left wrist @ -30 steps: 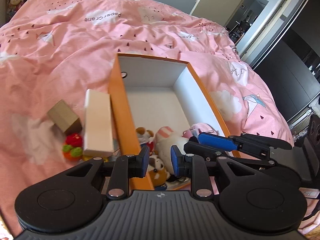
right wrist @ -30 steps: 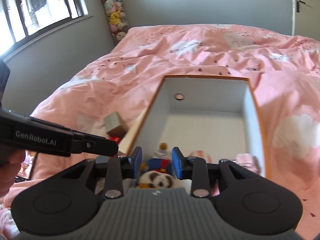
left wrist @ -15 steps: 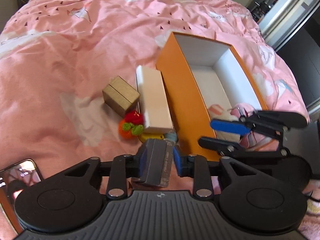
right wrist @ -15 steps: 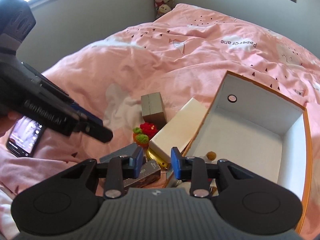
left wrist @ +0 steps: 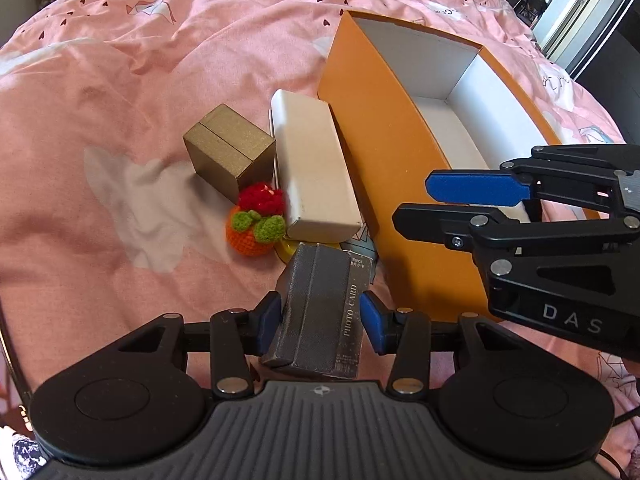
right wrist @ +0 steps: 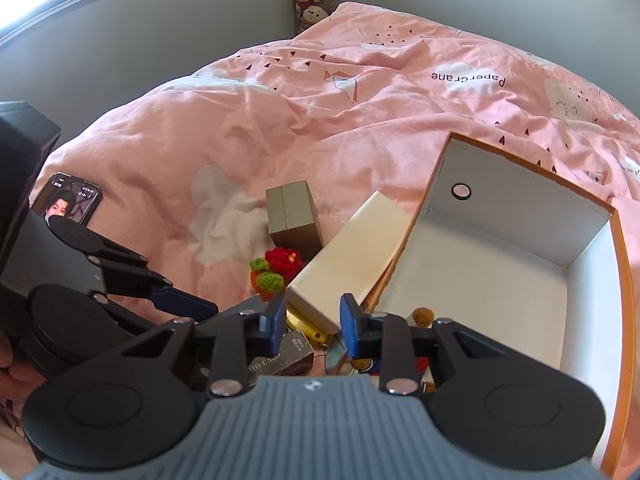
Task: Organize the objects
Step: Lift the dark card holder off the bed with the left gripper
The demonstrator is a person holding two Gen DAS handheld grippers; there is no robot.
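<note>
A dark grey photo-card box lies on the pink bedspread, just left of the orange storage box. My left gripper is low over it, jaws opening, one pad on each side of the box and not pressing. My right gripper hovers at the storage box's near left corner, jaws closing with a narrow gap and nothing held. In the left wrist view the right gripper reaches in from the right. A brown-and-white plush toy shows inside the storage box.
A long white box leans along the orange wall. A small gold-brown box, crochet red and orange fruits and a yellow item lie beside it. A phone rests on the bedspread at the far left.
My left gripper left the space over the orange box, came down left of it, and widened around the dark photo-card box. My right gripper swung left and narrowed.
</note>
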